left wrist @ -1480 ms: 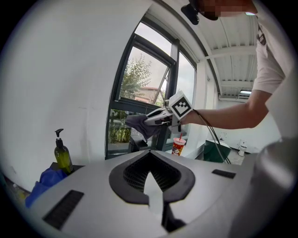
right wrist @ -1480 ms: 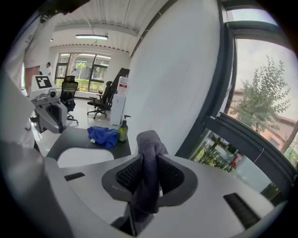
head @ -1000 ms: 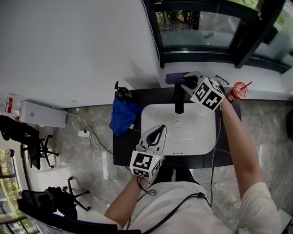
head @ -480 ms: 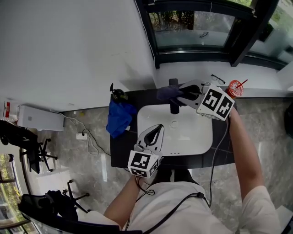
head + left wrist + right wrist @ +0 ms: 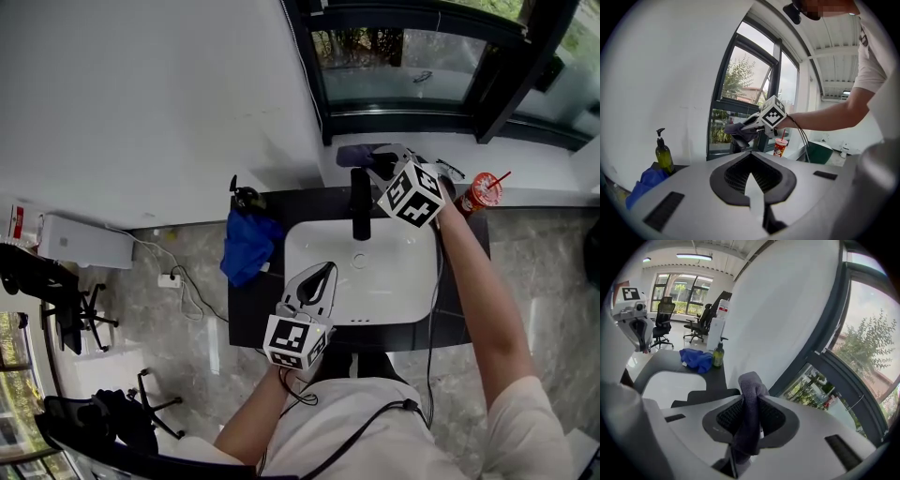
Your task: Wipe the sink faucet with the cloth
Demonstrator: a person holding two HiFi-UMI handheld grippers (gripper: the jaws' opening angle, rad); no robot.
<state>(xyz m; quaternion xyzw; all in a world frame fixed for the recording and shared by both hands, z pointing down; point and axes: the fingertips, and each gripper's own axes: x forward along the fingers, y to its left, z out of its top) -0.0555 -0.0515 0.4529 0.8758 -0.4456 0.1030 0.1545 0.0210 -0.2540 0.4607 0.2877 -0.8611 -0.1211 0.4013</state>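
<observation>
- Slippage of the cloth [image 5: 749, 399] is judged the main risk: only a fold is pinched, so a hard drag over the faucet [image 5: 360, 204] could pull it free.
- A missed pass is also possible, since the cloth is seen at the faucet's top rear, near the window sill; contact cannot be confirmed.
- The right gripper [image 5: 380, 169] is reached across the sink [image 5: 403, 281] with the arm extended, jaws clamped on the cloth.
- The left gripper [image 5: 319, 277] is held at the sink's front rim, jaws pressed together on nothing.
</observation>
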